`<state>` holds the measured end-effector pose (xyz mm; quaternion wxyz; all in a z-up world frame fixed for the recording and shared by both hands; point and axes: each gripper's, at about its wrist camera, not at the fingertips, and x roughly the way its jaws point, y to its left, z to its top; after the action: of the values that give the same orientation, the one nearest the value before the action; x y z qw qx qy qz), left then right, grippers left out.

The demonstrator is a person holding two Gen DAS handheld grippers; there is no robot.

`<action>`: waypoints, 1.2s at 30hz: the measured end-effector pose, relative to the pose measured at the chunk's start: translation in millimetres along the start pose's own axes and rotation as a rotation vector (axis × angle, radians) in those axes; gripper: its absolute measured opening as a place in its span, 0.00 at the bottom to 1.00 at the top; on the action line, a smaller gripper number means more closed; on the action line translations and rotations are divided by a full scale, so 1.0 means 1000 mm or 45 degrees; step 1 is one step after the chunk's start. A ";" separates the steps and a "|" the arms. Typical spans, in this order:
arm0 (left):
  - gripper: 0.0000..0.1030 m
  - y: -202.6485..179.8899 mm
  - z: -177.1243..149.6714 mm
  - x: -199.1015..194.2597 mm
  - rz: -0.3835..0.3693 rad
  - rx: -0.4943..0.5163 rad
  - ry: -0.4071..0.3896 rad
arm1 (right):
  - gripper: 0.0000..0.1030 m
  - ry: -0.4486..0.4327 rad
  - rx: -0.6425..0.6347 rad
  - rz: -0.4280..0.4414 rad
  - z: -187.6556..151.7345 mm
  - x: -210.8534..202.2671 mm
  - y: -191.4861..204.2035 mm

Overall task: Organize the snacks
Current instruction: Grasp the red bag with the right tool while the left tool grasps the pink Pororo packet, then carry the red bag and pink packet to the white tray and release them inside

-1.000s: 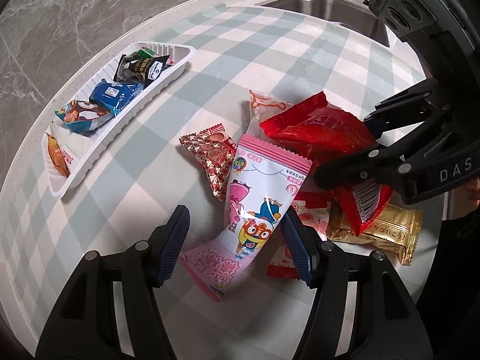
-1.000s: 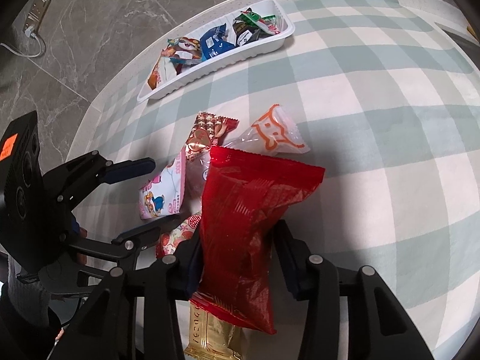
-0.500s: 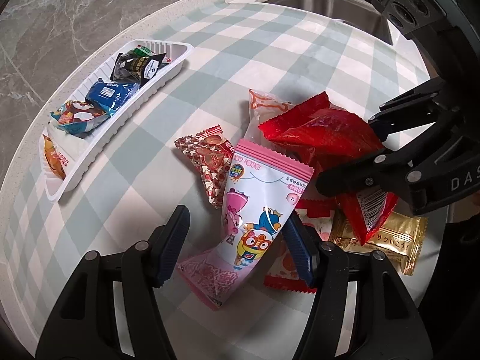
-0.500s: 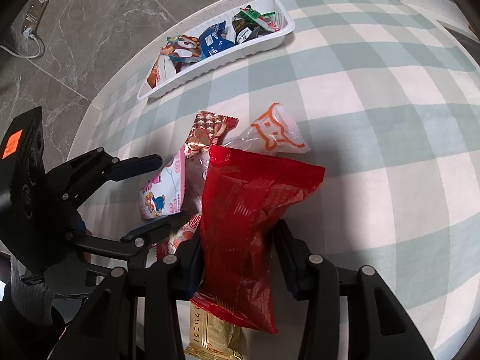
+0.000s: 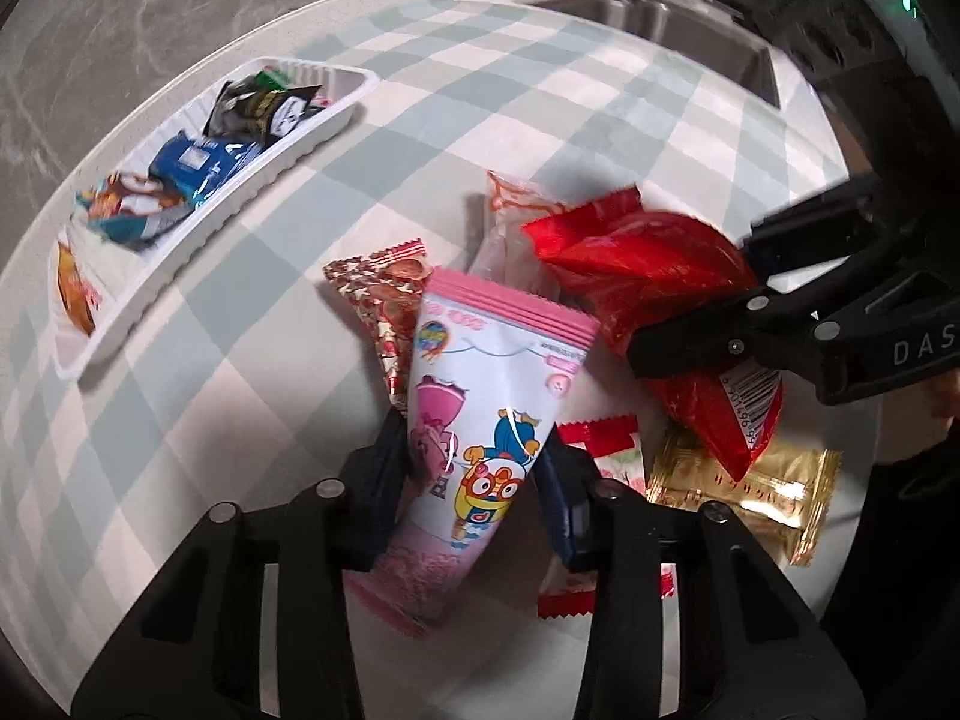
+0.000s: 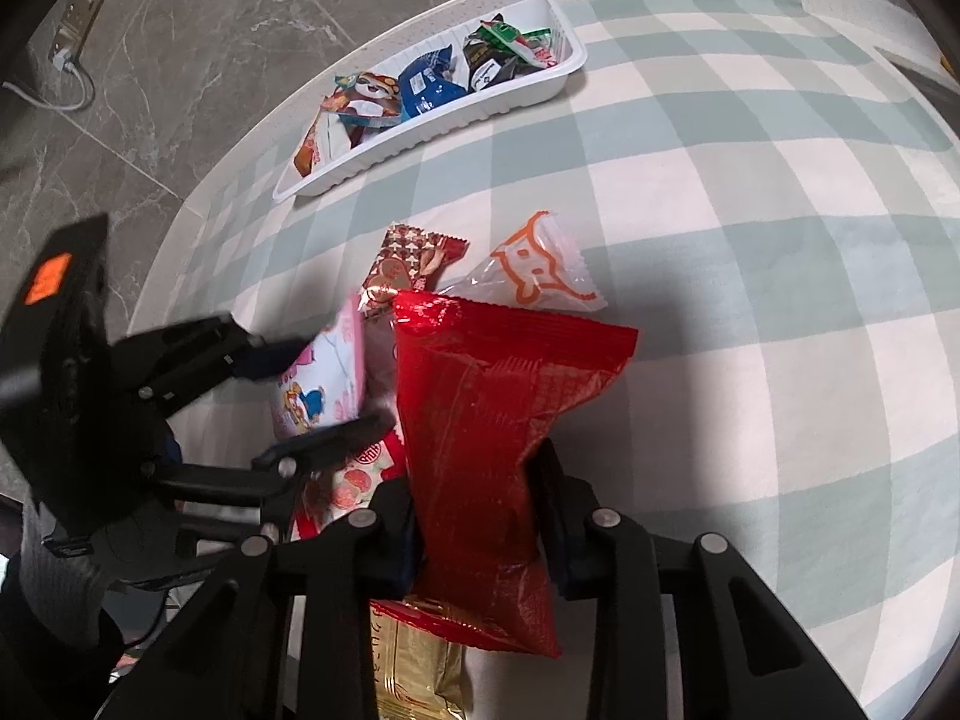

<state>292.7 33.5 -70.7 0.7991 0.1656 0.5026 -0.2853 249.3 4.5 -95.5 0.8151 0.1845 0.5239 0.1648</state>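
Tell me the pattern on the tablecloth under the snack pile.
The tablecloth is a pale green-and-white check, clearest in the right wrist view.

One white tray [image 6: 498, 105], two tongs, and six loose snack packets on the checked cloth [image 6: 750, 240].

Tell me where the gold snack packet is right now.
The gold packet lies on the checked cloth at the lower right of the left wrist view, partly under the red bag. In the right wrist view it shows at the bottom edge, beneath that bag.
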 end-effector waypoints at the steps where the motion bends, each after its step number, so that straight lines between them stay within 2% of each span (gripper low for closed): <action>1: 0.33 0.003 -0.001 0.000 -0.016 -0.021 -0.008 | 0.32 0.001 0.014 0.018 0.000 0.000 -0.003; 13: 0.32 0.041 -0.013 -0.018 -0.177 -0.323 -0.088 | 0.32 -0.002 0.198 0.186 0.000 -0.009 -0.031; 22: 0.32 0.063 -0.025 -0.029 -0.279 -0.501 -0.130 | 0.32 -0.027 0.299 0.287 0.001 -0.019 -0.047; 27: 0.32 0.073 -0.024 -0.038 -0.332 -0.566 -0.174 | 0.32 -0.039 0.313 0.313 0.007 -0.023 -0.050; 36: 0.31 0.083 -0.020 -0.046 -0.370 -0.617 -0.213 | 0.32 -0.046 0.300 0.326 0.021 -0.023 -0.047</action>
<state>314.7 122.4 -40.4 0.8049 -0.1279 0.5069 -0.2809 262.7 -50.1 -91.7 0.7695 0.3469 0.4970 0.2013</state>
